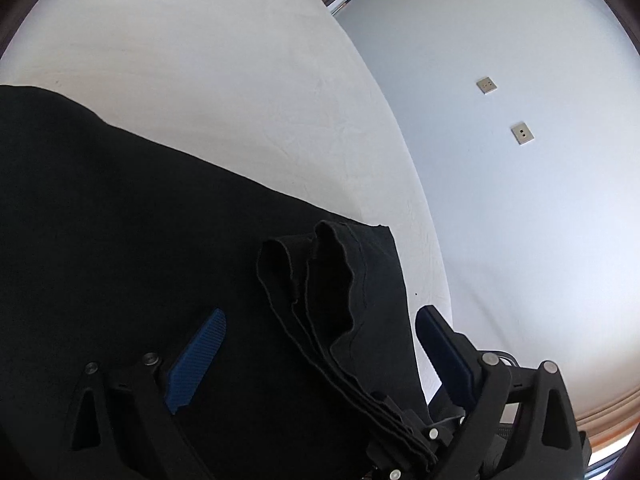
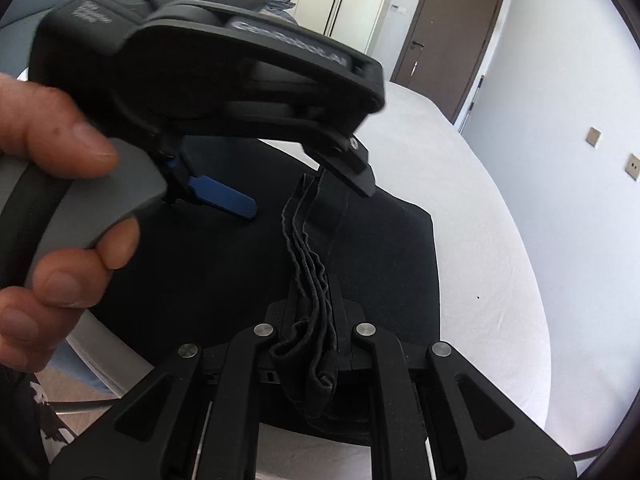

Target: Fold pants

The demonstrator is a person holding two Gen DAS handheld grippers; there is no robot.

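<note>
The black pants [image 1: 120, 240] lie on the white bed [image 1: 200, 80]; the right gripper [image 2: 316, 292] clamps their bunched edge at lower centre; the left gripper [image 1: 320, 332] gapes wide, its fingers [image 1: 196, 356] either side of that edge, untouching.

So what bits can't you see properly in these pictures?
- Left wrist view: the black pants run off the left and bottom edges.
- Right wrist view: the right claw has its pads buried in bunched cloth.
- Right wrist view: the left claw has blurred lettering, and the hand is cut off.
</note>
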